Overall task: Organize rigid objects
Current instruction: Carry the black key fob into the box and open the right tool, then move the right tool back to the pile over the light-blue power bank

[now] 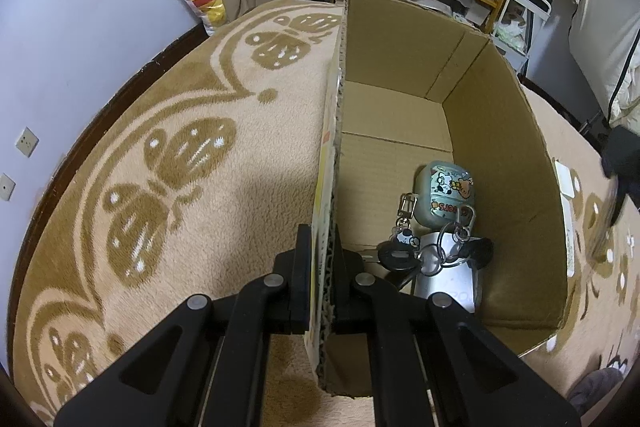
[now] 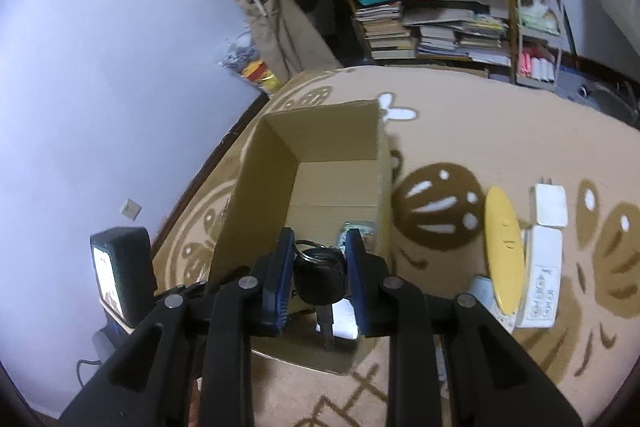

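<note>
An open cardboard box (image 1: 492, 131) stands on the carpet. My left gripper (image 1: 323, 267) is shut on the box's left wall (image 1: 330, 187). Inside lie a green cartoon earbud case (image 1: 444, 195), a bunch of black keys (image 1: 436, 253) on rings and a silver flat object (image 1: 452, 283). In the right wrist view my right gripper (image 2: 320, 267) hangs over the near end of the box (image 2: 276, 167); the black key head (image 2: 320, 277) sits between its blue pads (image 2: 276, 279), with gaps on both sides. The earbud case (image 2: 356, 233) shows just beyond.
On the carpet right of the box lie a yellow oval object (image 2: 504, 247), a white remote (image 2: 540, 287) and a white block (image 2: 550, 205). A small screen device (image 2: 120, 275) stands at the left. A cluttered shelf (image 2: 432, 7) and wall are behind.
</note>
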Tool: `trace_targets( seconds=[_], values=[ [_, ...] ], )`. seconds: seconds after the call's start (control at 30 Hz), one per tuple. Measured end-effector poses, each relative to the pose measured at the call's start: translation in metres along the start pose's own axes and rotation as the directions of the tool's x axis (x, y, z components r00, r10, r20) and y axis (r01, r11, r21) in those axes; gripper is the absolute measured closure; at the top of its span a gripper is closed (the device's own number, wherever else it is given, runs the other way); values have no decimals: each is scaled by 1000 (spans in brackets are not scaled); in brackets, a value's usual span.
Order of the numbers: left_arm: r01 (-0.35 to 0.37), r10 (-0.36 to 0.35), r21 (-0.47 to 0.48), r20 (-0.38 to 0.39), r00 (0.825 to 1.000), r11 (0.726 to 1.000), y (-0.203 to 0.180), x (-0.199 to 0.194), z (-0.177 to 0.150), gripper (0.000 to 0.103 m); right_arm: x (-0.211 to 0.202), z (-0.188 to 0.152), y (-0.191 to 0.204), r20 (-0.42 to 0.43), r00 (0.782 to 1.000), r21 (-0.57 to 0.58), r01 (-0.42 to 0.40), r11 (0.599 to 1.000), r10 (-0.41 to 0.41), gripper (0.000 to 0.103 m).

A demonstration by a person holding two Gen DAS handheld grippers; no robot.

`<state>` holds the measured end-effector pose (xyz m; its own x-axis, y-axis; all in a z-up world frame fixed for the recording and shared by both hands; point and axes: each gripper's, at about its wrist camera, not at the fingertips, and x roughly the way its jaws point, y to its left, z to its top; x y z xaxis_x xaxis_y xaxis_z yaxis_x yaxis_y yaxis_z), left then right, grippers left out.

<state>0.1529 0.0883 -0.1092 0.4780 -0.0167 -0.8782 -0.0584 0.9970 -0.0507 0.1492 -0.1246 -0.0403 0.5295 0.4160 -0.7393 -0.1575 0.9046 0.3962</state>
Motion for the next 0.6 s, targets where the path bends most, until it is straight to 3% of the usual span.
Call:
trace_targets(
  seconds=[0.37,0.43,0.5,0.6],
  values=[
    [7,-7,-6,-3,1000,1000,-1,0,0,97,8,-7,14,4,999,-67,35,997,-34,76],
    [6,-6,-7,-3,1000,1000,-1,0,0,97,4,-7,12,13,999,-74,54,996,-53,68],
    [6,-6,-6,-3,1000,1000,0,0,0,97,-1,-5,5,23,997,-77,79,994,-77,45],
    [5,-5,-6,-3,1000,1000,-1,0,0,97,-7,-3,-6,41,993,-72,112,991,-109,34]
  ],
)
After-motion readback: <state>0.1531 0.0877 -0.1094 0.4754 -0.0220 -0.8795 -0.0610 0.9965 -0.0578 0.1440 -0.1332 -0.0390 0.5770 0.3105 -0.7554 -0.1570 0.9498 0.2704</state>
